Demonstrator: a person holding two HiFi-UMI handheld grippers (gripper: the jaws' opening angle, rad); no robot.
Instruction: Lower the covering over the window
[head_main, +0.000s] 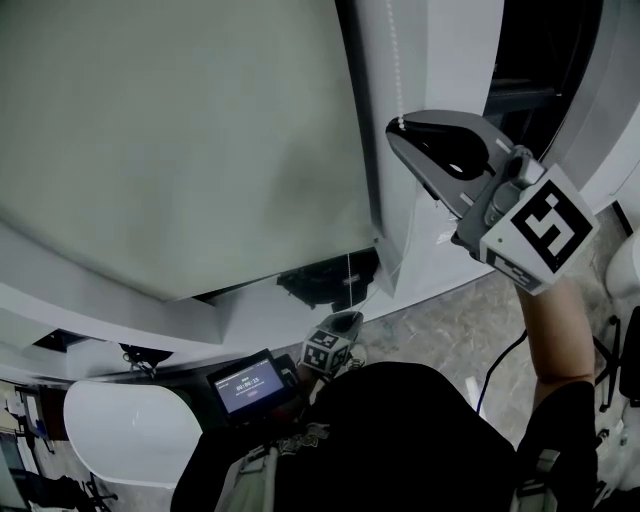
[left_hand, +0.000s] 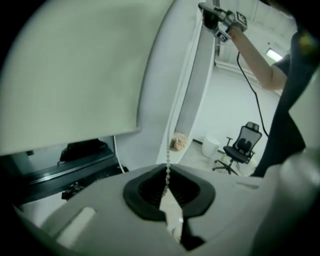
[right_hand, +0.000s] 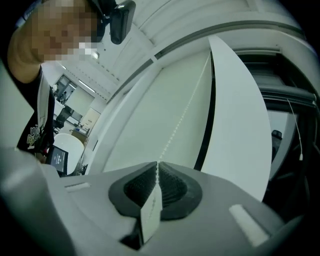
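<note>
A pale grey-green roller blind (head_main: 180, 140) hangs over most of the window, its bottom edge just above the sill. A white bead chain (head_main: 394, 60) runs down the frame beside it. My right gripper (head_main: 402, 124) is raised high at the right and is shut on the bead chain (right_hand: 185, 112), which enters between its dark pads (right_hand: 142, 185). My left gripper (head_main: 345, 320) is low, near the sill. In the left gripper view the bead chain (left_hand: 168, 155) drops into my left gripper (left_hand: 167, 172), which is shut on it. The raised right gripper (left_hand: 212, 15) shows there at the top.
A dark uncovered strip of window (head_main: 330, 275) shows under the blind, with a second chain strand (left_hand: 116, 150) hanging there. A small lit screen (head_main: 245, 383) and a white round table (head_main: 130, 430) are below left. An office chair (left_hand: 242, 147) stands on the floor behind.
</note>
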